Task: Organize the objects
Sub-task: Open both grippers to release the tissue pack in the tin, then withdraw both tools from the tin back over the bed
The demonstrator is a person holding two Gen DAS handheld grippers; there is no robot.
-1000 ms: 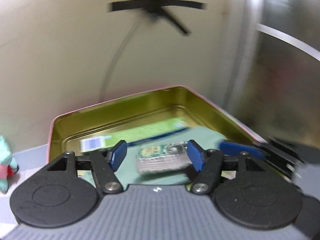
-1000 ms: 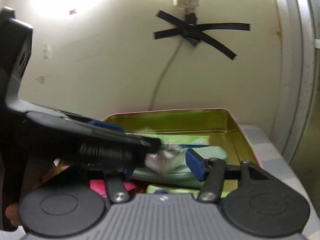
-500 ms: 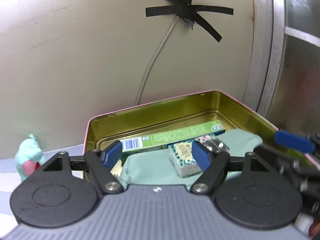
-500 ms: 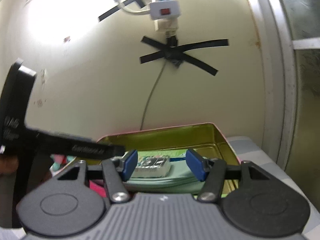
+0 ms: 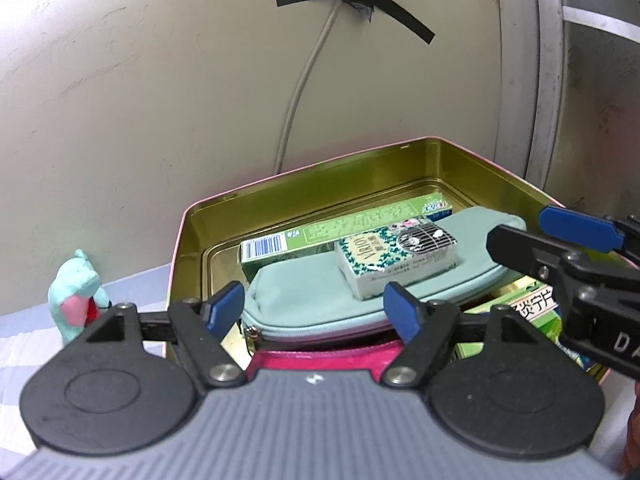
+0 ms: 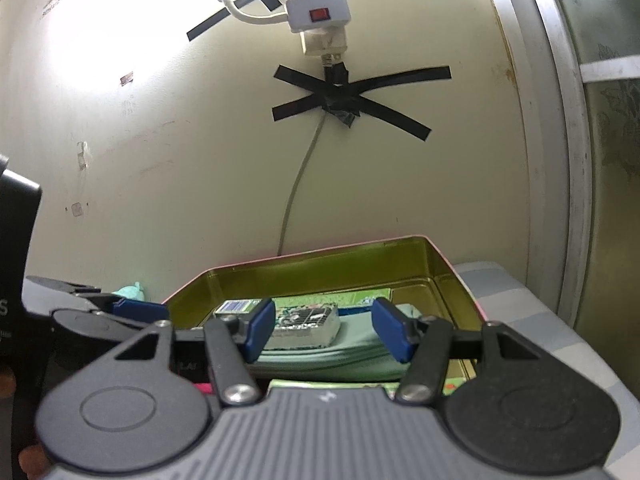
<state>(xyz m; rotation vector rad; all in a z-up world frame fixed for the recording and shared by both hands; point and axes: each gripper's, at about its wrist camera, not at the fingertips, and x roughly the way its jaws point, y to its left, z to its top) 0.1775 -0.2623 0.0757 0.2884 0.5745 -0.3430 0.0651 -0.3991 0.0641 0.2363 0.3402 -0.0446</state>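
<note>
An open tin (image 5: 304,168) with a gold inside and pink rim stands against the wall. In it a mint zip pouch (image 5: 312,296) lies over a long green box (image 5: 320,232) and a pink item (image 5: 320,358). A small patterned pack (image 5: 396,256) rests on the pouch. My left gripper (image 5: 312,314) hovers at the tin's near edge, open and empty, short of the pack. My right gripper (image 6: 325,330) is open too, with the pack (image 6: 304,322) lying beyond its tips and untouched. One of its blue fingers (image 5: 576,229) reaches over the tin's right side.
A mint plush toy (image 5: 76,292) stands left of the tin on the pale cloth. Green packets (image 5: 532,304) fill the tin's right corner. A taped cable (image 5: 296,100) runs down the wall from a power strip (image 6: 320,12). A metal frame (image 5: 548,80) borders the right.
The left jaws spread and let go of the small pack, which now lies on the pouch. The left gripper drew back toward the tin's near edge. The right gripper stayed in place and tipped upward slightly.
</note>
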